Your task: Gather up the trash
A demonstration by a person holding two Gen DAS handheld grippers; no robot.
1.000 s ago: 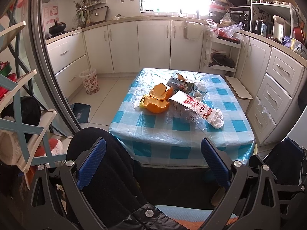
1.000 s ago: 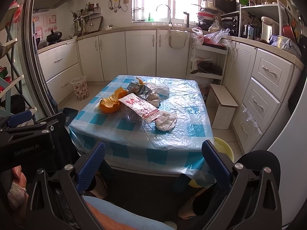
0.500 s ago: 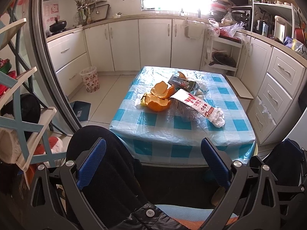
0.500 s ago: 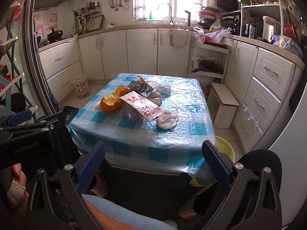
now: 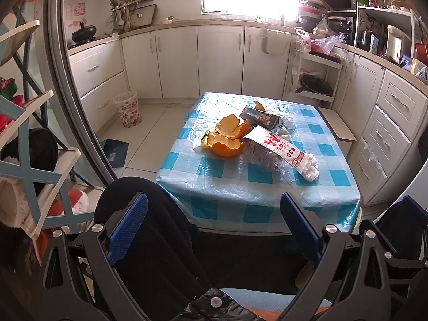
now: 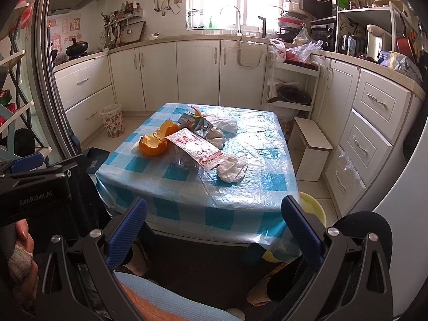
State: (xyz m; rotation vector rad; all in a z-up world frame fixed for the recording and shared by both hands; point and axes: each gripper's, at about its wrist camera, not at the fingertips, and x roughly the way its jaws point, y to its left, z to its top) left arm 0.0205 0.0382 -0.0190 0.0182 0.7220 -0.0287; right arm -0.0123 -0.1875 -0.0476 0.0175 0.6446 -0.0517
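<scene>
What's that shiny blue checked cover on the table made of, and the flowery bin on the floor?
The blue-and-white checked table cover looks like thin glossy plastic sheet: it crinkles, throws bright glare and hangs in soft folds at the edge. The small floral-patterned waste bin seems to be rigid plastic with a perforated, basket-like wall, though it is too small to be sure.

The left gripper (image 5: 214,223) has its blue jaws wide apart, with nothing between them. Ahead of the jaws is a counter (image 5: 256,187) with a blue and white checked cover. On it lies orange peel (image 5: 227,140), ahead and a bit left. A squashed carton (image 5: 263,117) sits behind the peel. A red and white wrapper (image 5: 278,147) lies just right of the peel, touching crumpled white paper (image 5: 310,167). A flowery bin (image 5: 127,108) stands on the floor, far ahead to the left.
</scene>
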